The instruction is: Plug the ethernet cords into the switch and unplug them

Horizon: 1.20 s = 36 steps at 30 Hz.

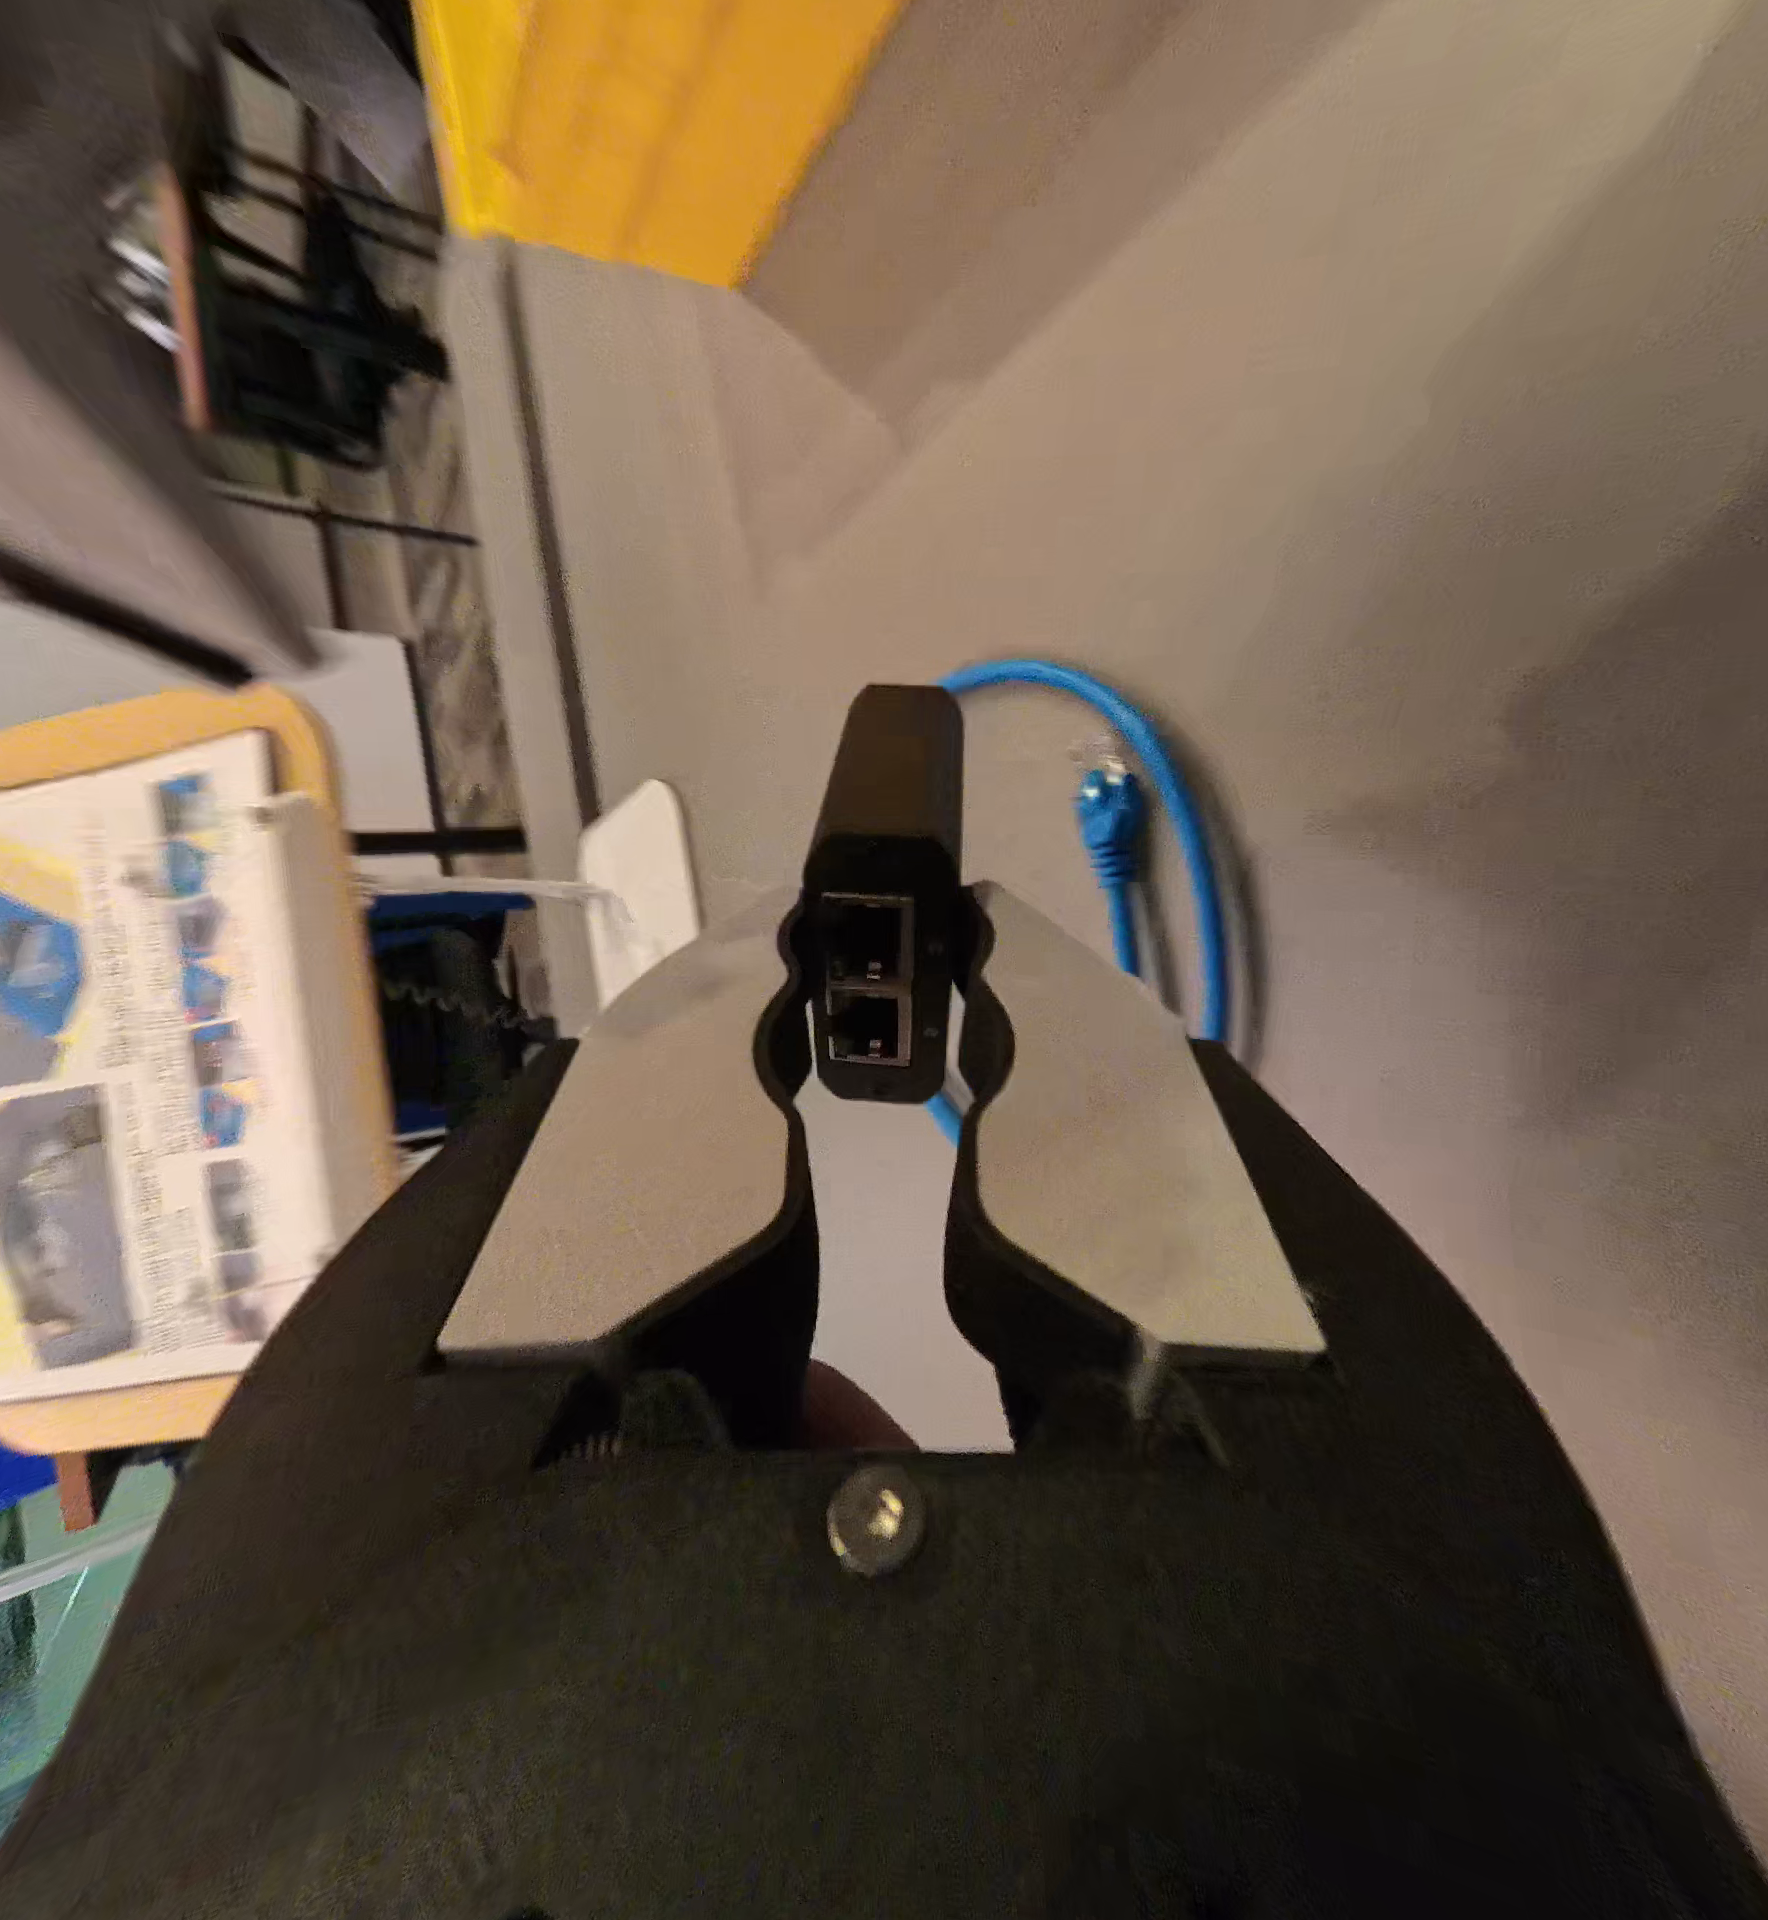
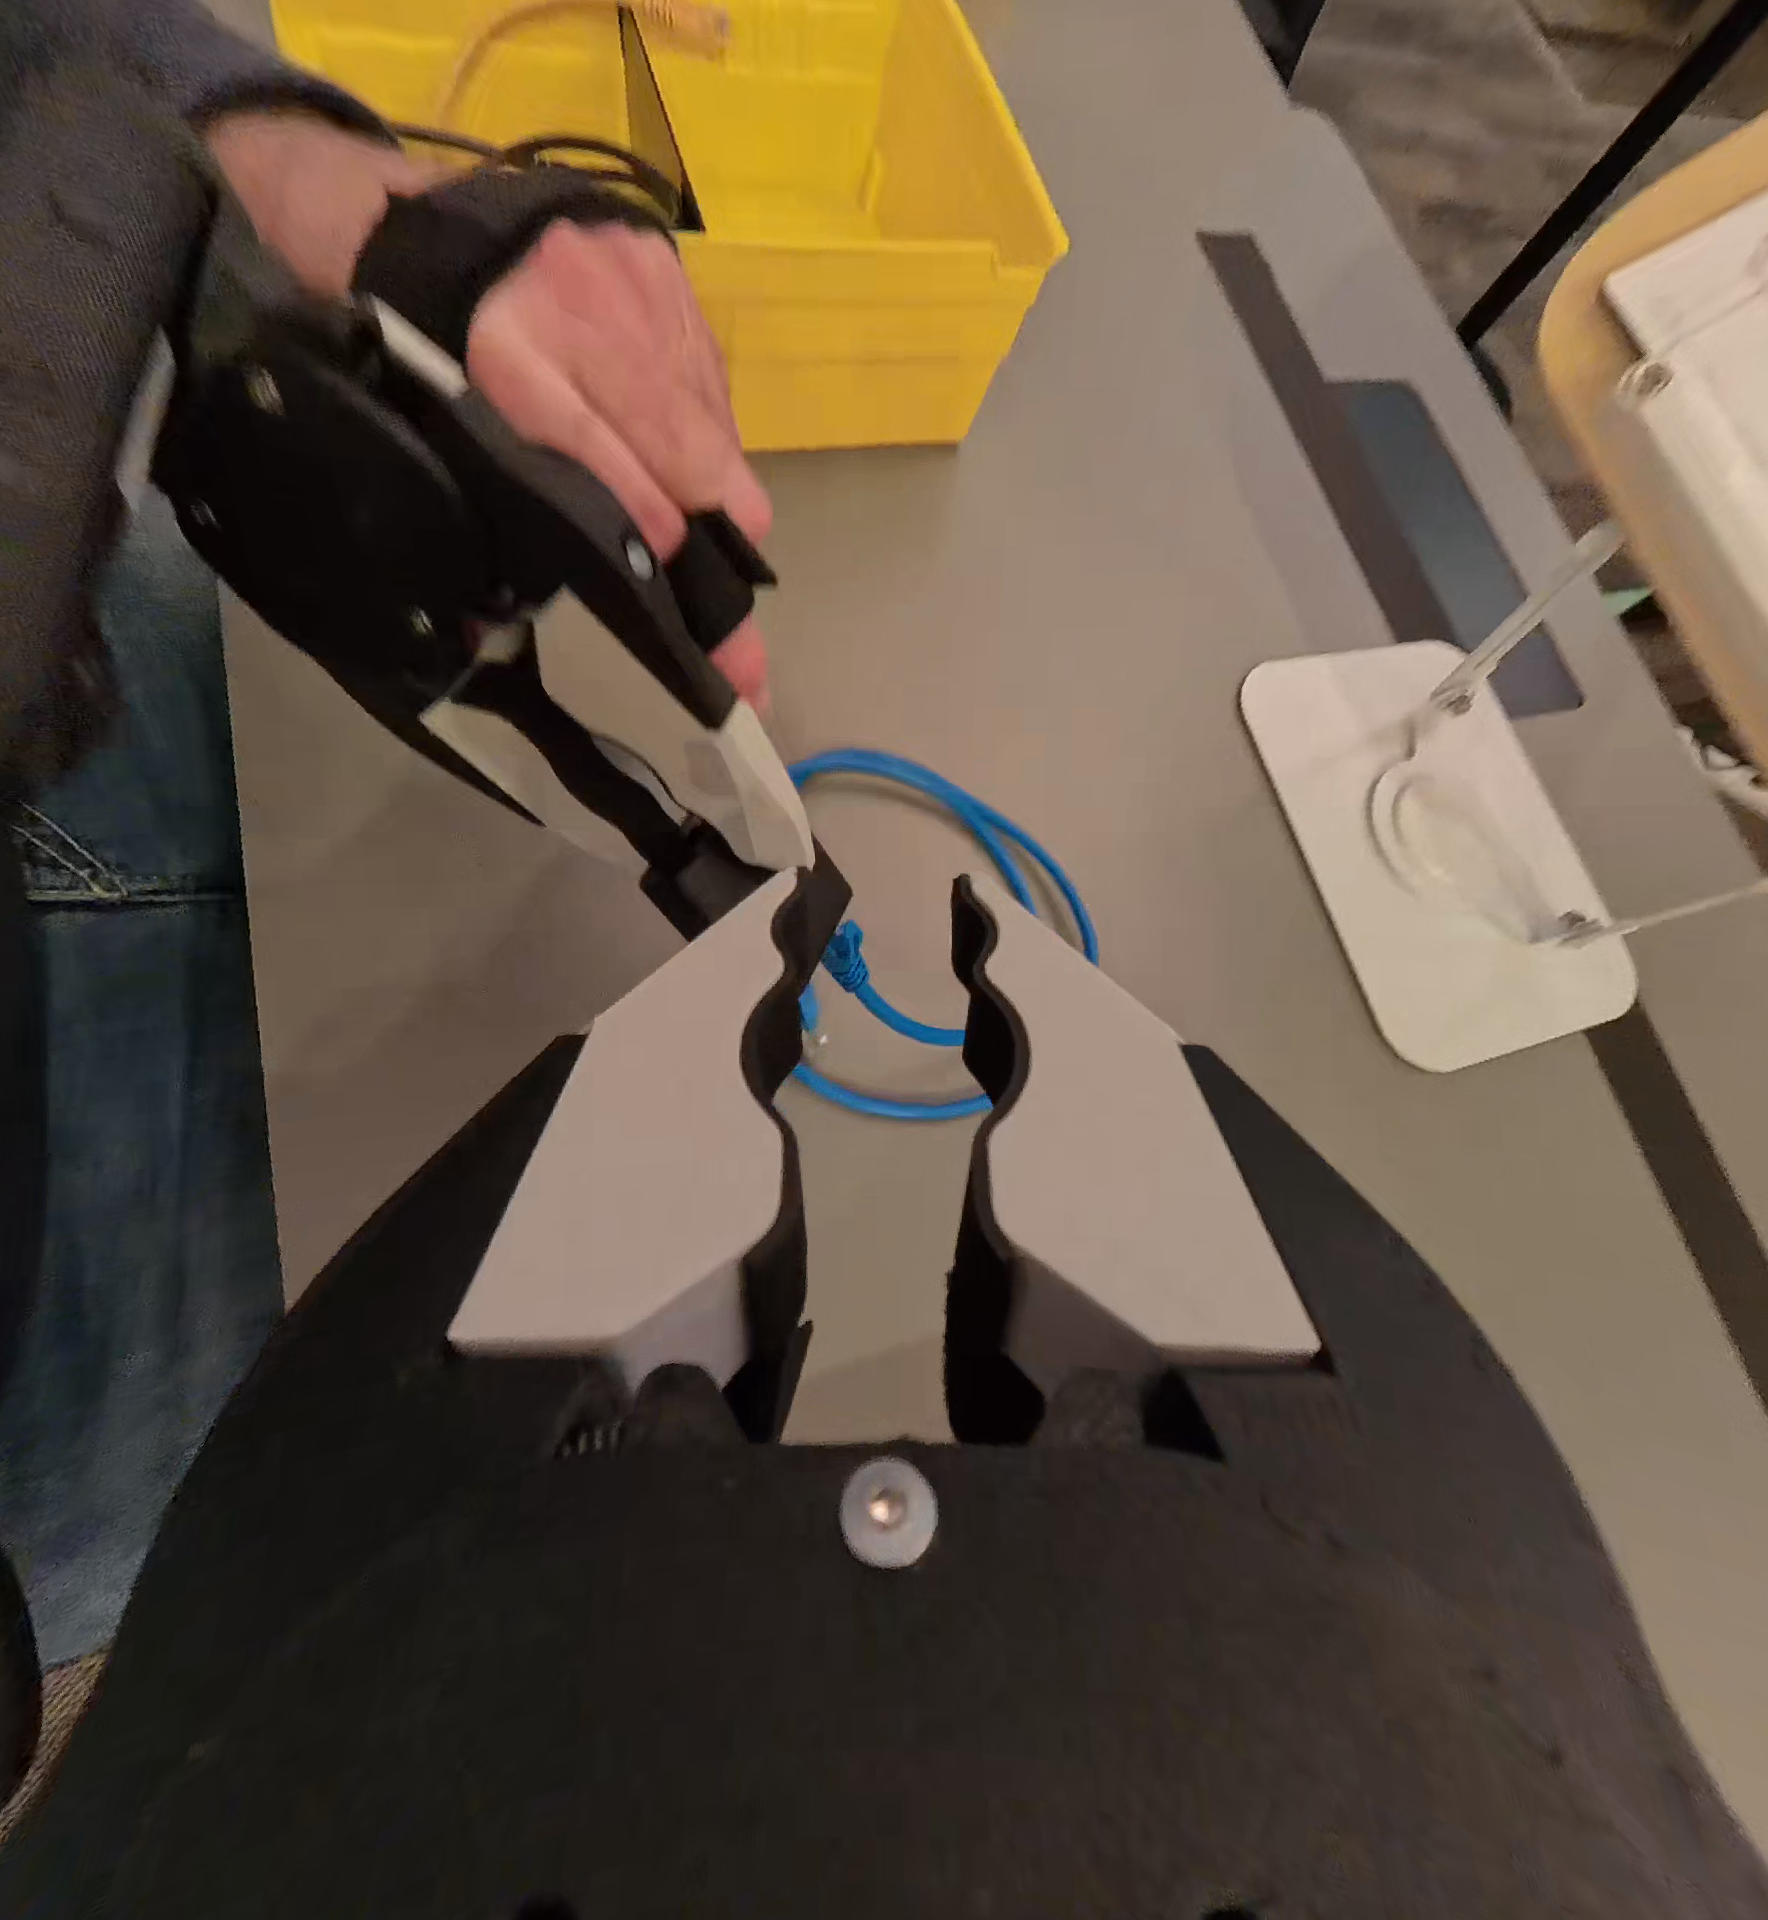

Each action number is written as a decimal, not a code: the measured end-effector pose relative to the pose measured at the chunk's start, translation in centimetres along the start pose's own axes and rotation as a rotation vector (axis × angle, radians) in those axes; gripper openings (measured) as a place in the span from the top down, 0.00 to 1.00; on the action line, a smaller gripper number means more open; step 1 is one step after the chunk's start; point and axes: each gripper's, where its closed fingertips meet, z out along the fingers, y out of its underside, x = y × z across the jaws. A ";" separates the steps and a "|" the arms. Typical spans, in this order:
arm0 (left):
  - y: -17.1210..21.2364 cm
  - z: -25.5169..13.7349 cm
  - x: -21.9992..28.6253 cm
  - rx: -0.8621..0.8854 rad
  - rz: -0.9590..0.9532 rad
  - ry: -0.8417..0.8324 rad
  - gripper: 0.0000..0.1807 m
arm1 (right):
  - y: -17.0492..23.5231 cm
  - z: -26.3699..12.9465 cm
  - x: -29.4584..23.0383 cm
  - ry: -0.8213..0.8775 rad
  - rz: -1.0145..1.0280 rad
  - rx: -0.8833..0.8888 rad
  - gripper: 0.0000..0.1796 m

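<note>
The left tool is clenched on the small black plastic two-port switch, held off the grey worktop with both empty sockets facing back toward the left wrist camera. The right tool is released, its fingers parted and empty, poised above the coiled blue ethernet cord, which lies on the worktop just beyond and below the switch. One blue plug of the cord lies inside the coil, close beside the switch. For the step in hand, keep the left grasp firm and the switch steady. Bring the right tool down over the plug's boot, not the cable, and close squarely. Align the plug's latch tab with the socket notch before pushing straight in. A yellow plastic bin stands well behind the switch.
</note>
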 end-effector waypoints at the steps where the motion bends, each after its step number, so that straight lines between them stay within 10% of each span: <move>1: 0.3 1.2 1.5 -0.035 0.014 0.026 0.87 | 0.7 0.4 -0.3 -0.008 0.007 -0.020 0.87; 7: 1.9 4.7 4.6 -0.135 -0.176 0.094 0.80 | 2.6 1.6 -1.7 -0.045 0.016 -0.047 0.88; 9: 2.6 4.9 4.7 -0.175 -0.229 0.099 0.64 | 2.7 2.0 -2.0 -0.058 0.023 -0.042 0.88; 16: 3.0 -0.5 1.4 -0.165 -0.488 0.017 0.52 | 3.0 2.4 -2.2 -0.075 0.045 -0.020 0.87; 21: 7.9 -10.3 -2.8 -0.224 -0.608 -0.134 0.65 | 3.0 2.1 -2.0 -0.069 0.047 0.002 0.87; 26: 23.0 -18.2 1.4 -0.613 -0.739 -0.057 0.66 | 2.6 2.4 -2.4 -0.091 0.046 0.029 0.87; 32: 31.2 -19.3 9.6 -0.895 -0.962 0.111 0.66 | 2.2 3.3 -3.6 -0.109 0.013 0.010 0.88; 36: 32.9 -18.5 10.4 -0.938 -0.982 0.072 0.94 | 2.2 3.5 -3.8 -0.113 0.011 0.006 0.88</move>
